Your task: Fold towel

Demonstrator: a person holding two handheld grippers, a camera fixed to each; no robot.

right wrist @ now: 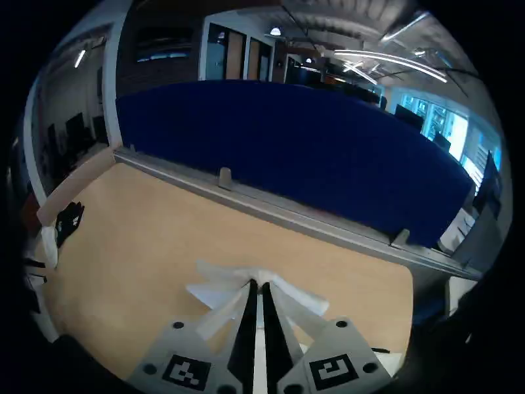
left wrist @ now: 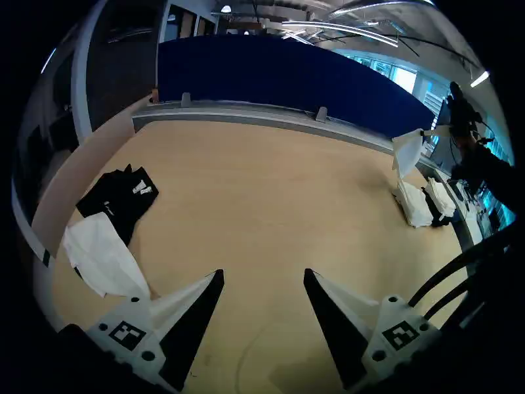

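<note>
At the far right of the worktop [left wrist: 262, 197] in the left gripper view, the right tongs [right wrist: 256, 284] pinch a white towel [left wrist: 407, 152], which hangs above a stack of folded towels [left wrist: 413, 205]. The left tongs [left wrist: 262, 279] gape wide, holding nothing, near 1 black cloth [left wrist: 121, 194] and 1 white cloth [left wrist: 102, 256].

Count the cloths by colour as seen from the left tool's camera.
White: 4 (loose white cloth at left, white towel held up in the right tool, two folded white stacks)
Black: 1 (crumpled black cloth)
Total: 5
A dark item between the stacks is too unclear to count.
</note>
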